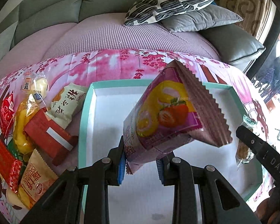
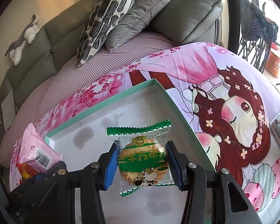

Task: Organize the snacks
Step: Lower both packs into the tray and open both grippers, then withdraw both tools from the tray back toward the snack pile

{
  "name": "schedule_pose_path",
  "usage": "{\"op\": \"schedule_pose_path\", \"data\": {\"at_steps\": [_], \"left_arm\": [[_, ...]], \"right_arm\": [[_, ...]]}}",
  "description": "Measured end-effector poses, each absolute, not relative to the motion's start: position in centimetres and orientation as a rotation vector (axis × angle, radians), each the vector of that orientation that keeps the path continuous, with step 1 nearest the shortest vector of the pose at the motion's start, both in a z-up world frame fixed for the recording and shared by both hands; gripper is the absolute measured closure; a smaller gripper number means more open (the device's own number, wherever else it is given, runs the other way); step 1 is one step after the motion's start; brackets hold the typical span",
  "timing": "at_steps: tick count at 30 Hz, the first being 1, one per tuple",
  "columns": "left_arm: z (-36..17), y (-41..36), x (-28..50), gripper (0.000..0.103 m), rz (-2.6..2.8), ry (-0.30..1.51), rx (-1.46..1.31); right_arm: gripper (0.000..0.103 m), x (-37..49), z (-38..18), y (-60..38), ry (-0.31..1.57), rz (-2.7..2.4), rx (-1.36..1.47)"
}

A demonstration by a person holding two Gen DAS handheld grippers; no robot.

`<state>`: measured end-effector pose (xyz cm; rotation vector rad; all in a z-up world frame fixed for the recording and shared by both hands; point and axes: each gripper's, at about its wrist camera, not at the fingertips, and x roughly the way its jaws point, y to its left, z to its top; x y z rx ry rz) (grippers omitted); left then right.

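From the left wrist view, the left hand-held gripper [image 1: 141, 163] squeezes a pink snack pack [image 1: 166, 117] with a strawberry picture on it. The blue pads [image 1: 121, 166] press on the bottom end of the pack. The pack sticks up and away from the pads, in the air over a box [image 1: 85, 112] with a mint green rim and a white inside. The box sits on a pink cartoon blanket [image 1: 106, 65]. Left of the box, on the blanket, lies a pile of snacks [image 1: 28, 123]: a red box, a yellow bag, a cream pack with black writing and more. At the right edge, part of the other hand-held gripper shows as a black bar, with a clear cracker pack beside it. Behind the blanket is a purple sofa cover [image 1: 102, 35] with a black-and-white pillow [image 1: 173, 0] on top of a grey one.

From the right wrist view, the right hand-held gripper [image 2: 143, 165] grips a clear cracker pack [image 2: 142, 158] with green zigzag ends and a little cow picture. One blue pad presses each side of the pack. It hangs over the white floor of the same box [image 2: 181, 115]. At the lower left, the pink snack pack [image 2: 37, 149] shows, held by the left hand-held gripper [image 2: 44, 175]. The blanket [image 2: 233, 112] shows a big cartoon girl with dark red hair. A grey and white plush toy [image 2: 24, 39] lies on the back of the green sofa.
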<state>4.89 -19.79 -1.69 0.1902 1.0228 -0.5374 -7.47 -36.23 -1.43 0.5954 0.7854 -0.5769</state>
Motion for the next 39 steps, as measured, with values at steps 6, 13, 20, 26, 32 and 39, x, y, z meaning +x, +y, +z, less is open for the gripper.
{"op": "schedule_pose_path", "data": {"at_steps": [6,13,20,26,32,39], "left_arm": [[-2.0,-19.9,5.0,0.060,-0.537,1.045,0.195],[-1.7,-19.7,4.9,0.047,-0.528,1.056,0.188],[-0.1,-19.2,4.6,0.023,-0.524,1.044,0.170],[1.4,-17.7,4.7,0.014,-0.477,1.002,0.157],[1.5,-15.2,5.8,0.013,-0.394,1.010,0.086],[0.9,-12.6,6.8,0.000,-0.289,0.992,0.034]], "right_arm": [[0.050,-7.3,-1.4,-36.0,0.791,-0.570,0.591],[0.050,-7.1,-1.2,-35.8,0.791,-0.562,0.583],[0.033,-7.0,-0.6,-35.6,0.795,-0.566,0.563],[0.030,-7.0,0.0,-35.1,0.785,-0.544,0.550],[0.030,-6.8,-0.1,-34.8,0.798,-0.523,0.552],[0.016,-6.4,-0.5,-34.4,0.823,-0.486,0.551]]}}
